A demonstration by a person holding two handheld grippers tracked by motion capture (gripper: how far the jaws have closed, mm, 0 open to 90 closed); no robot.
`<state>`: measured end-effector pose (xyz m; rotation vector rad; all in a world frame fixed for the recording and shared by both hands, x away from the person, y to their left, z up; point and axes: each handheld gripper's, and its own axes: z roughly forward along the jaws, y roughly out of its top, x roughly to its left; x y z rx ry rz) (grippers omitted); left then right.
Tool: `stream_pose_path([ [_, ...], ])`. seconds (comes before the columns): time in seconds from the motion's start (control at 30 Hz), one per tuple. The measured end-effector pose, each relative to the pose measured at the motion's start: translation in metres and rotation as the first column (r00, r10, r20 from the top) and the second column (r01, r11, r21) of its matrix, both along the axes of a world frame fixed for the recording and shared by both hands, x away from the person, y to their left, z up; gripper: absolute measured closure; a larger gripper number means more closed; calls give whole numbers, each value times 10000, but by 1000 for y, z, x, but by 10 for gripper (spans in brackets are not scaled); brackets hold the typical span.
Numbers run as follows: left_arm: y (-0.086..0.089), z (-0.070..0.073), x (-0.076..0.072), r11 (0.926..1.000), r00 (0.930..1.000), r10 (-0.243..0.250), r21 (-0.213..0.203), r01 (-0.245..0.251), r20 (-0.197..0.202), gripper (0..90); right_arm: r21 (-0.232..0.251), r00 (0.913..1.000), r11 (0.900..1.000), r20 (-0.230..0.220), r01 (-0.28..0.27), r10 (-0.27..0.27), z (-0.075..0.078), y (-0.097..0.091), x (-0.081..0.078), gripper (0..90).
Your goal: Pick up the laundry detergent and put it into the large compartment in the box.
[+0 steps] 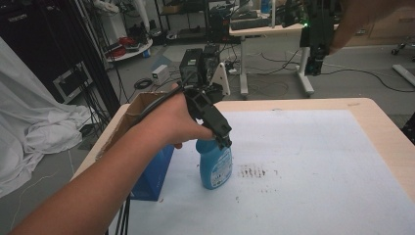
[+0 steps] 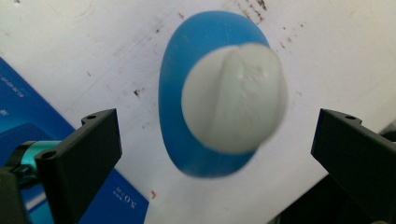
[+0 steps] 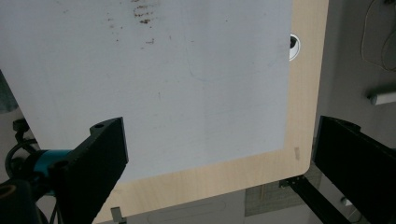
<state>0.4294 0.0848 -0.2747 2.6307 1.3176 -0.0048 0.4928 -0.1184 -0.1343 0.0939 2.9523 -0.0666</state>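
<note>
Box (image 1: 152,174) just beside bottle (image 1: 215,166).

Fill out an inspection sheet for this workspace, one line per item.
Surface: wooden table under a white sheet with dark smudges.
Job's things: blue bottle, white cap, standing upright.
Clutter: blue box beside the bottle; open cardboard box at the table's left edge.
Grippers: left claw open, jaws either side of the cap, not touching; right claw open, held high over the table's corner.
Cables: a bundle hangs off the near left edge.
Surroundings: white cloth, second table, floor cables.
</note>
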Motion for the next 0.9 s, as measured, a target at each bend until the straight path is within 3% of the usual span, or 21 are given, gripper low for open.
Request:
stream_pose_path([
  [0.23,-2,-16,6,10000,9998,70,-28,-71,-162,17,49,10000,10000,-5,-24,24,0,1,0,23],
  [0.5,-8,-29,12,9980,9990,-284,553,303,-347,18,-79,9999,9999,-4,134,-134,-1,-2,1,23],
  [0.63,-9,-29,12,9986,9992,-305,435,317,-265,40,-68,9999,9999,19,142,-142,-1,-3,2,23],
  [0.9,-10,-29,12,9973,9987,-422,588,438,-287,86,-108,10000,9999,-26,87,-87,-5,2,3,23],
])
